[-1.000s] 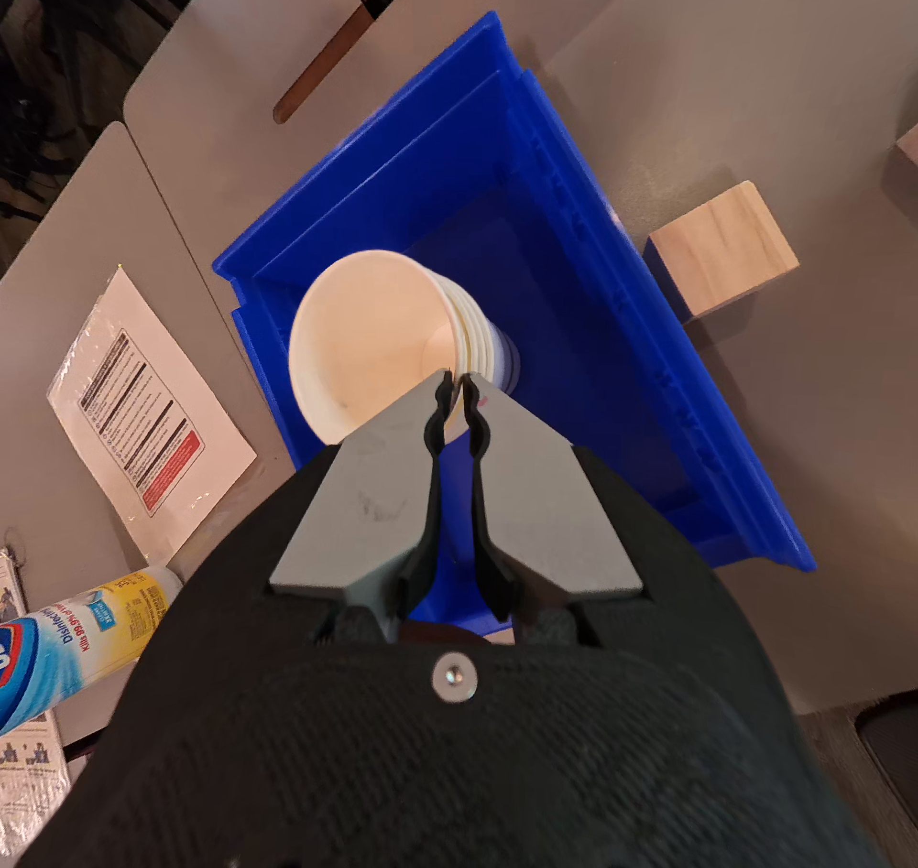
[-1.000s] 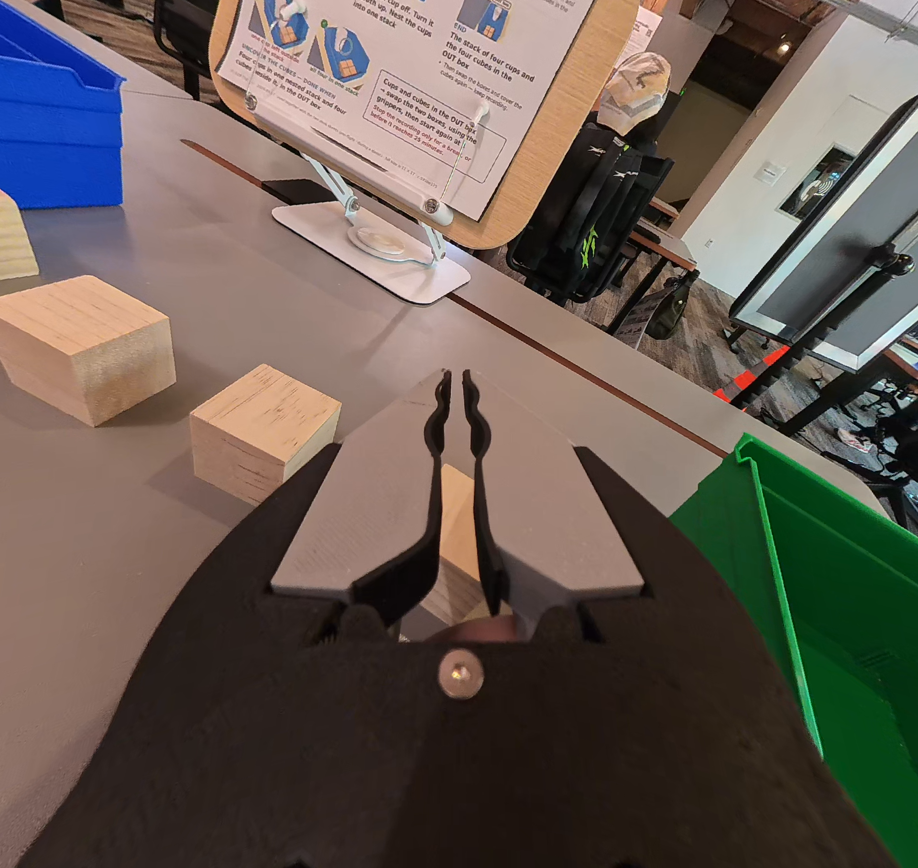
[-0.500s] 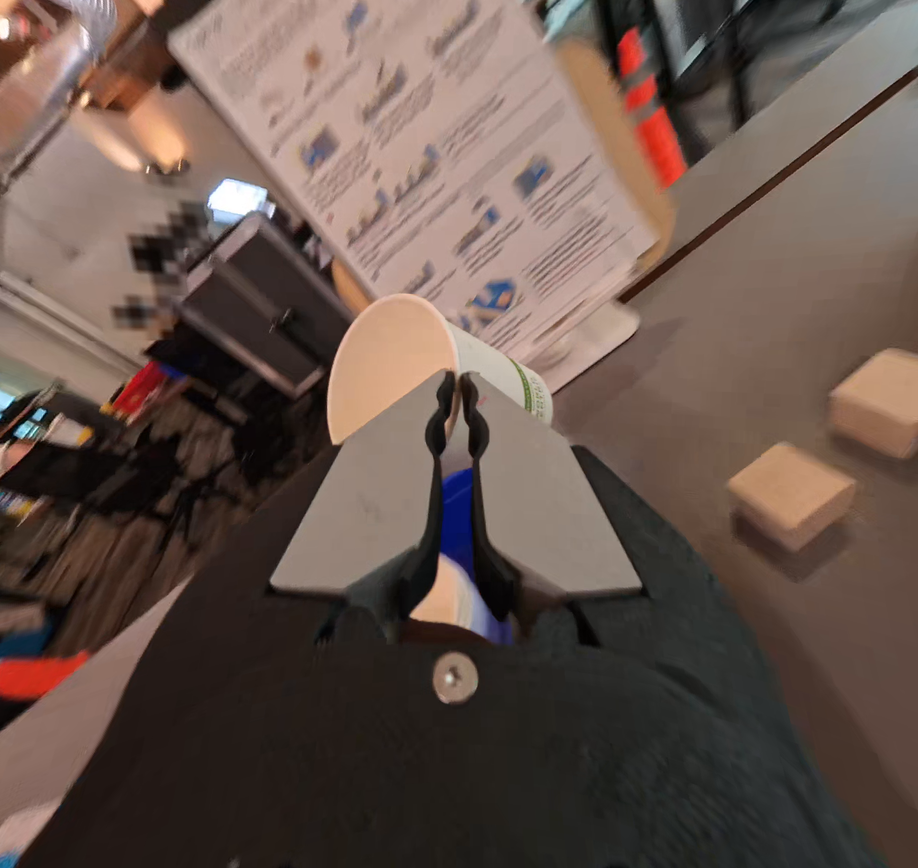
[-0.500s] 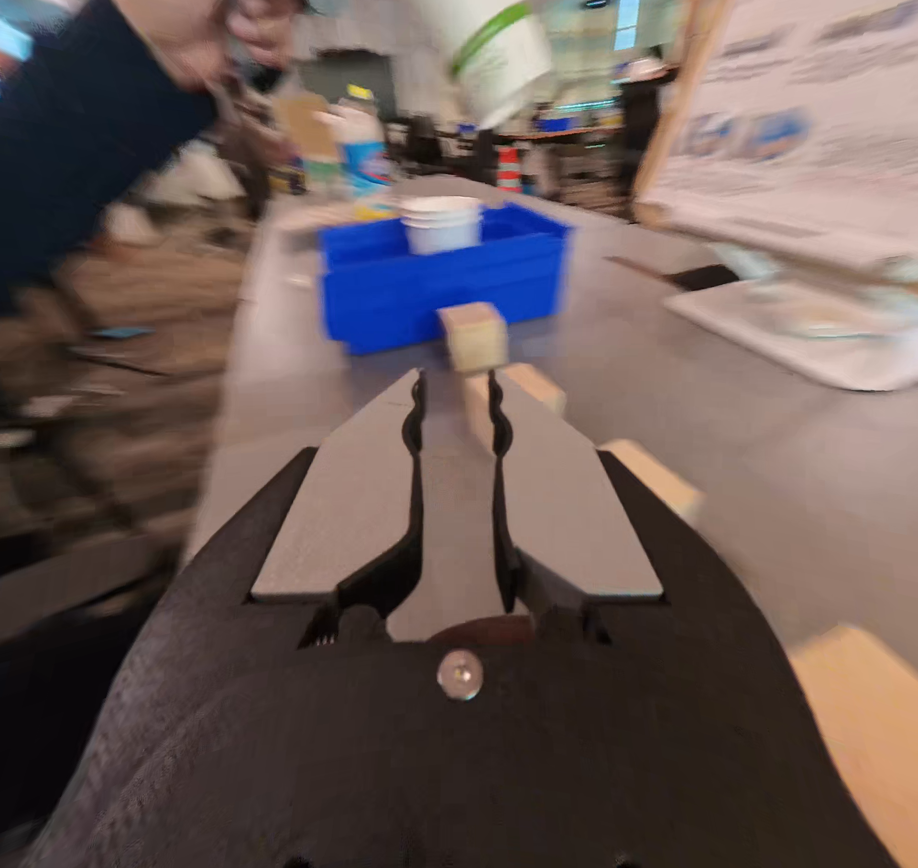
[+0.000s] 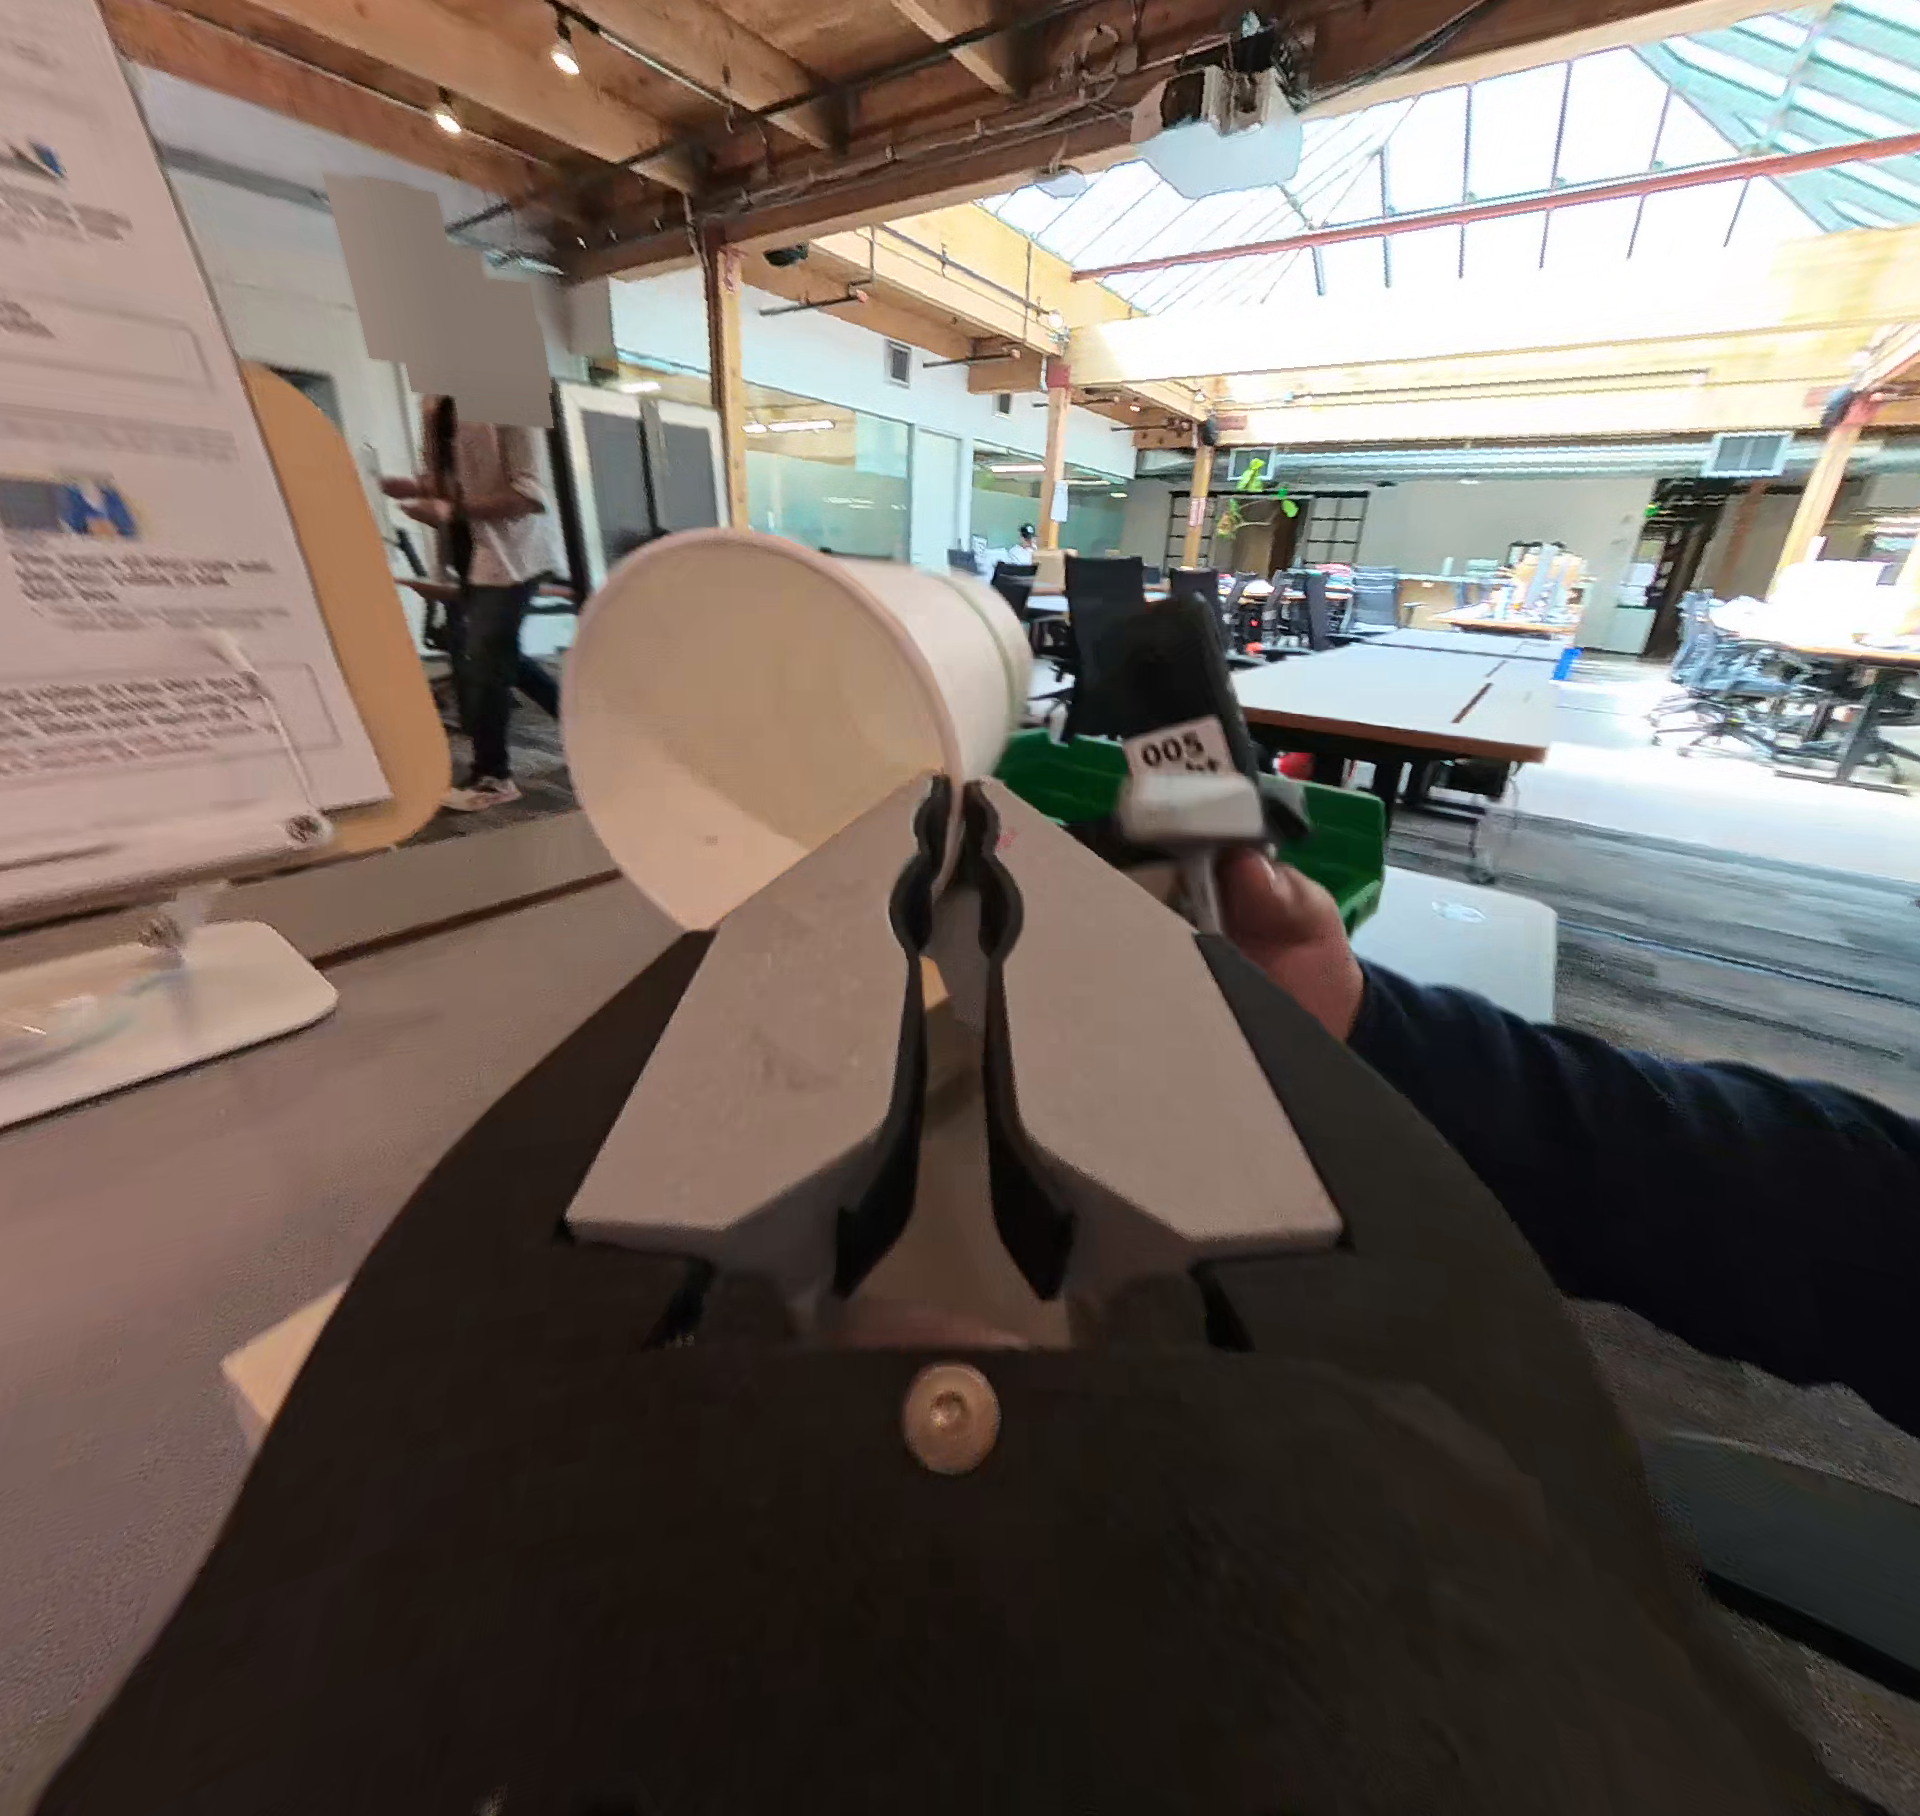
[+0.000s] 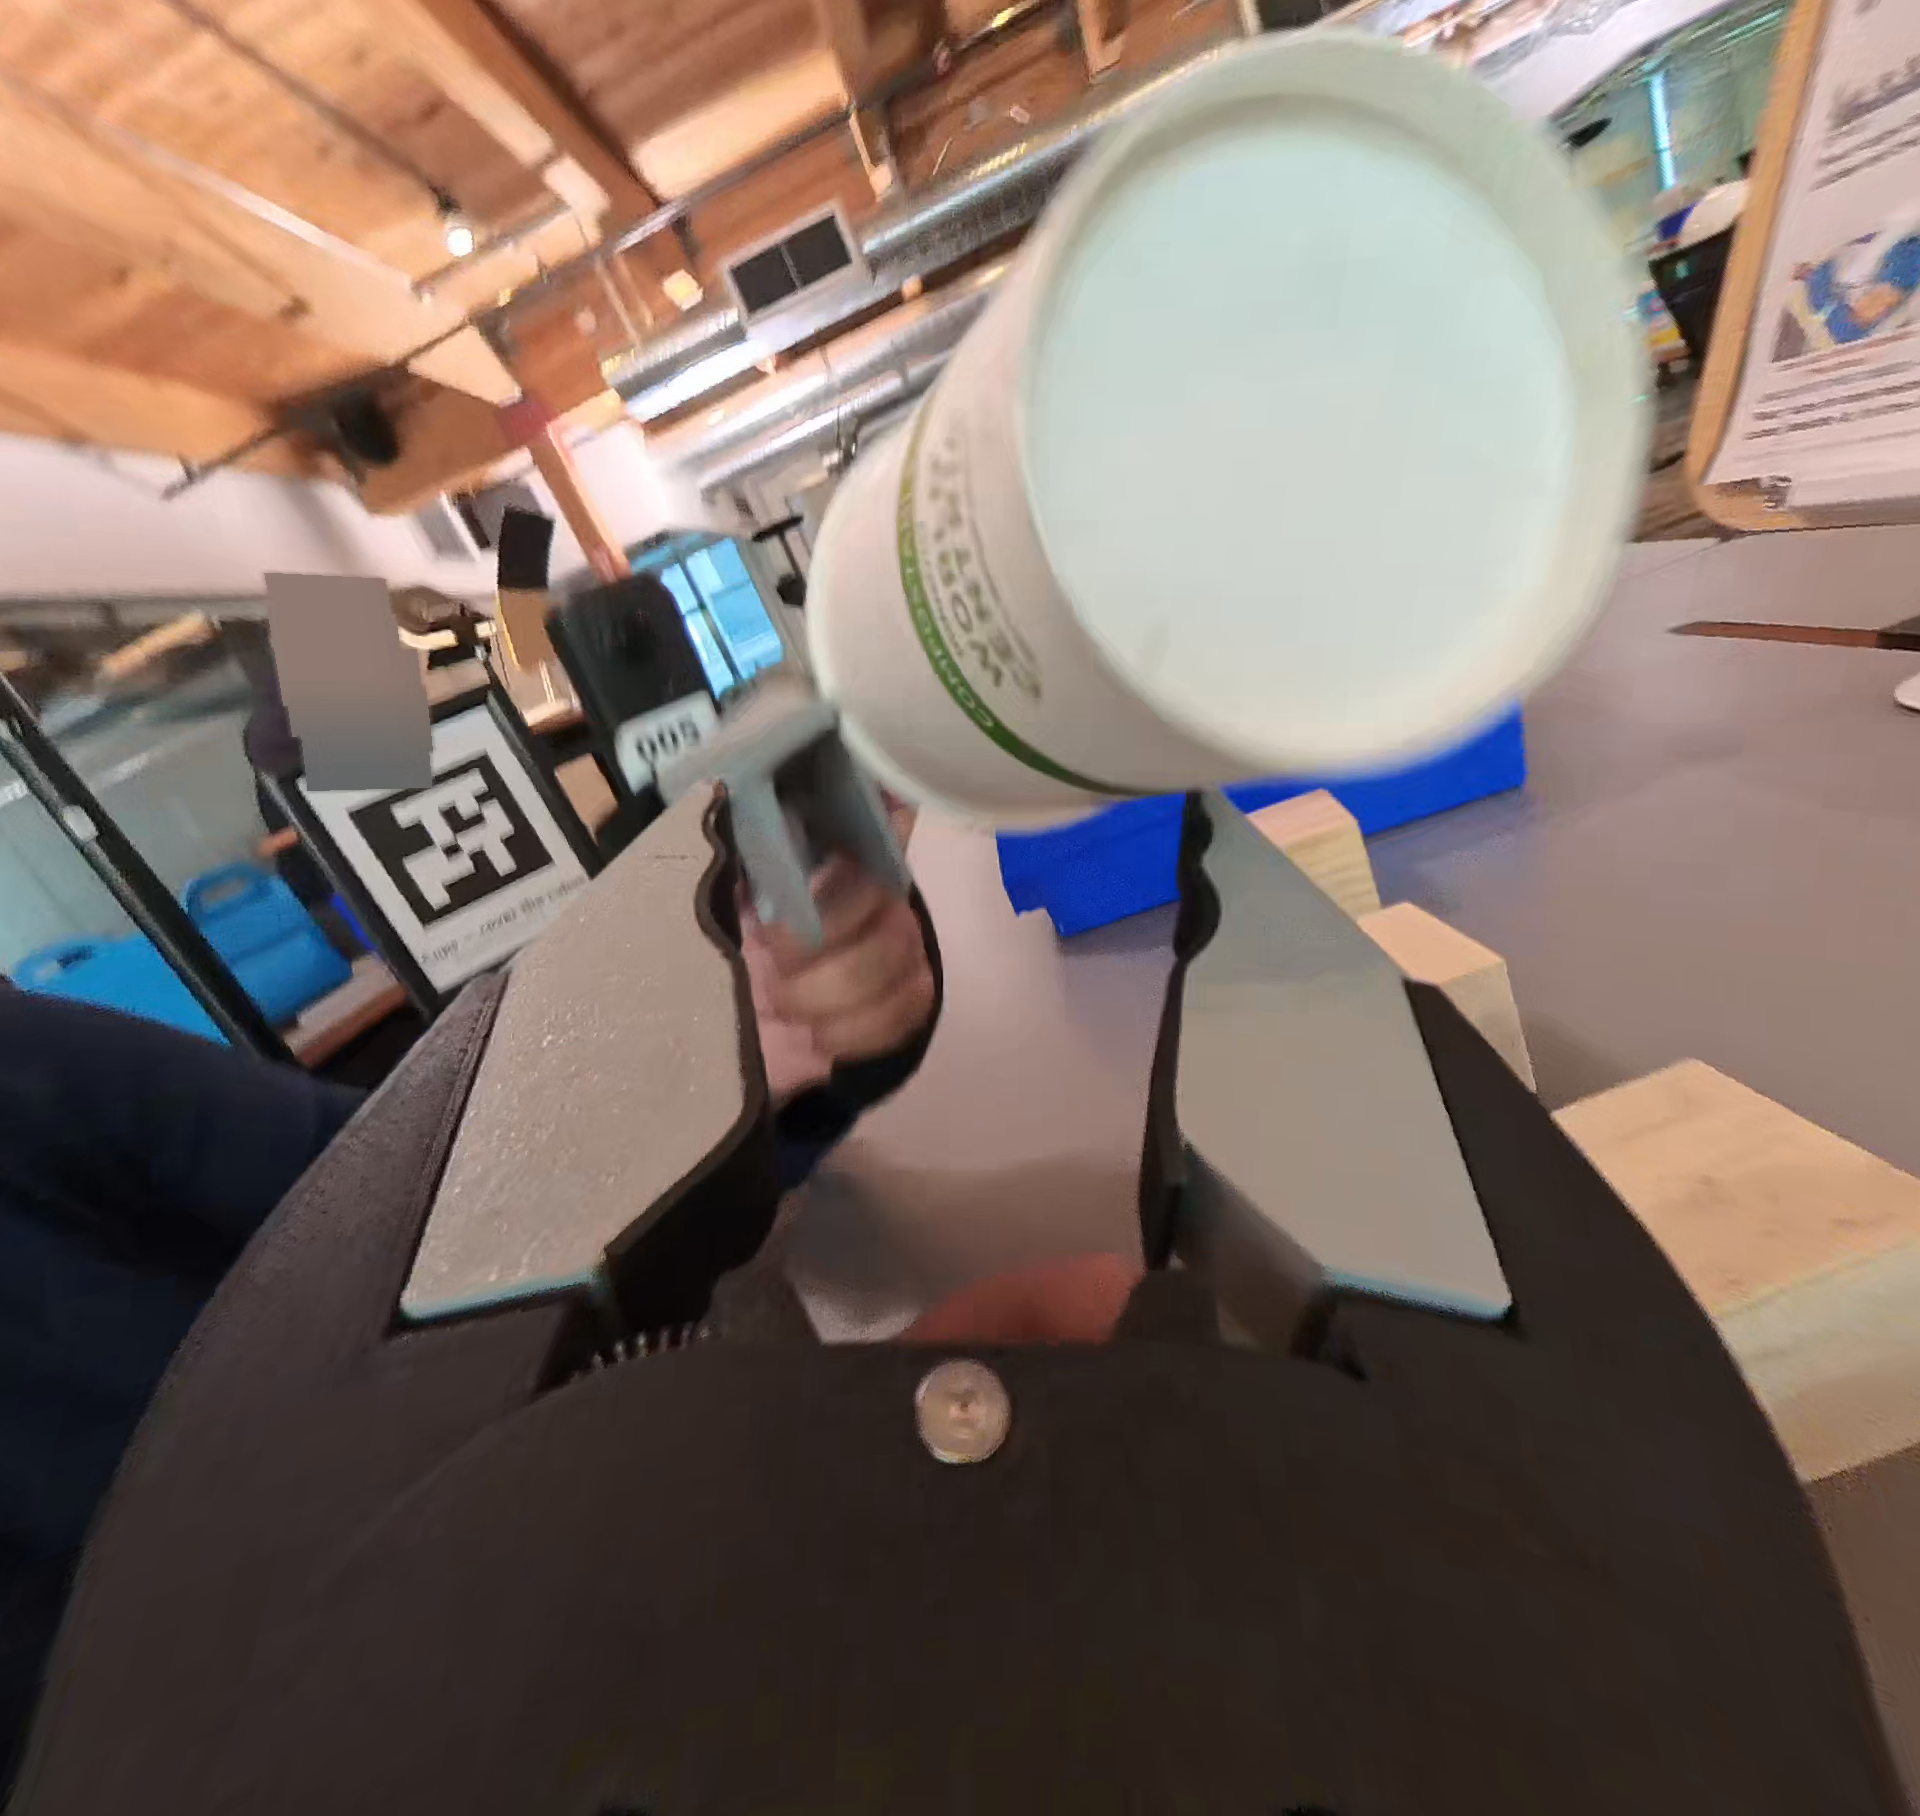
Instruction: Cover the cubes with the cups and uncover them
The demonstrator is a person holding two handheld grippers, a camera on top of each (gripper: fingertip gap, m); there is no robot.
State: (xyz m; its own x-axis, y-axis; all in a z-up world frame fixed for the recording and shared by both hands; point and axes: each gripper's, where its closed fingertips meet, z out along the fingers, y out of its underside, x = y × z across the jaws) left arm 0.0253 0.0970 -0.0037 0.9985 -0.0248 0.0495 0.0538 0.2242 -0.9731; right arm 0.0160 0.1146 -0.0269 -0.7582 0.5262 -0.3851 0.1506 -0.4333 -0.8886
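My left gripper (image 5: 958, 810) is clamped on the rim of the white paper cup with a green band (image 5: 790, 717), held in the air on its side. In the right wrist view the cup's (image 6: 1226, 436) closed base fills the upper right of the frame and its long axis runs straight toward my right gripper (image 6: 956, 831). That gripper's fingers stand wide apart, empty, just below the base, so it is the nearer one to take it. Pale wooden cubes (image 6: 1444, 977) wait on the grey surface (image 6: 1714, 810), lower right.
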